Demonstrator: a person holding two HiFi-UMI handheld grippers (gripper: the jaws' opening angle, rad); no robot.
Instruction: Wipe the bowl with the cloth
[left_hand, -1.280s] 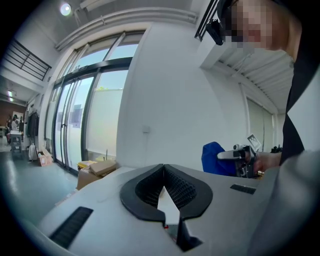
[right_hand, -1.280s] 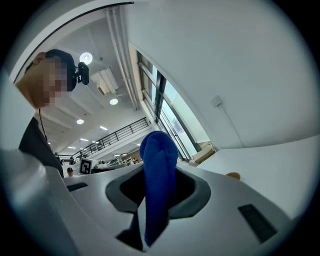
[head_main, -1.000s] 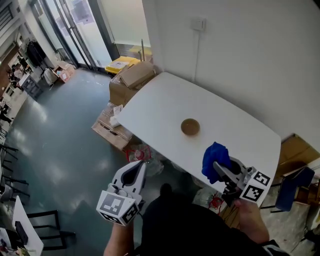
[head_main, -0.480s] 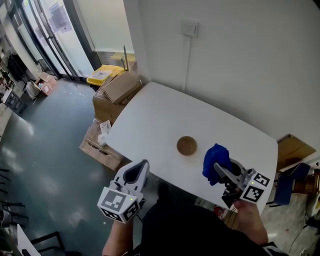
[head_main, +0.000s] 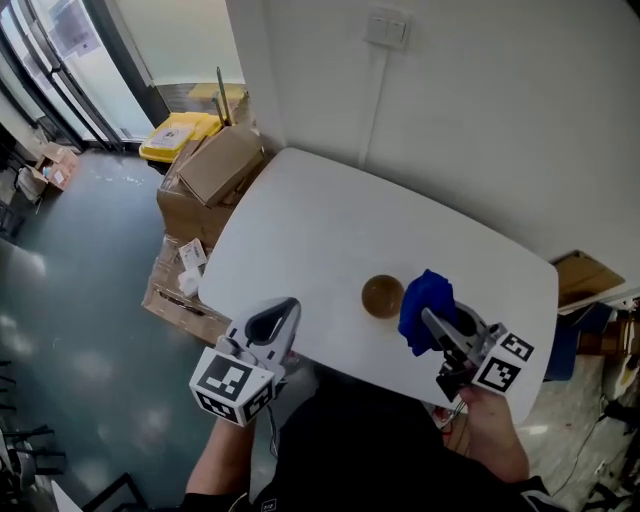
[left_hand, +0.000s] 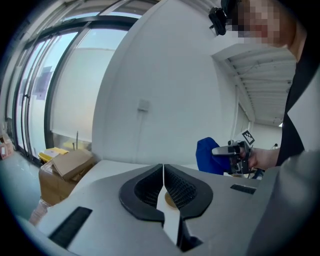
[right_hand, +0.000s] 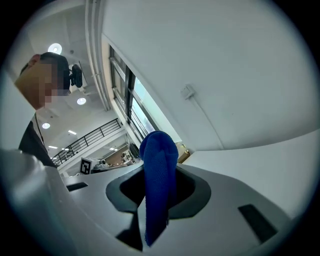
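Observation:
A small brown bowl (head_main: 382, 296) stands on the white table (head_main: 310, 230), near its front edge. My right gripper (head_main: 424, 315) hangs just right of the bowl, shut on a blue cloth (head_main: 424, 303) that bunches up past its tips. In the right gripper view the blue cloth (right_hand: 158, 185) stands pinched between the jaws. My left gripper (head_main: 278, 322) is shut with nothing in it, at the table's front edge, left of the bowl. Through the left gripper view a sliver of the bowl (left_hand: 171, 202) shows behind the closed jaws, with the blue cloth (left_hand: 209, 156) and right gripper (left_hand: 218, 151) at the right.
Cardboard boxes (head_main: 205, 170) are stacked on the floor at the table's left end, with a yellow bin (head_main: 180, 130) behind them. A white wall with a switch (head_main: 387, 29) runs along the table's far side. Another box (head_main: 582, 277) sits at the right end.
Both grippers have come forward over the table's front edge toward the bowl. The right one, still holding the cloth, now hangs right beside the bowl.

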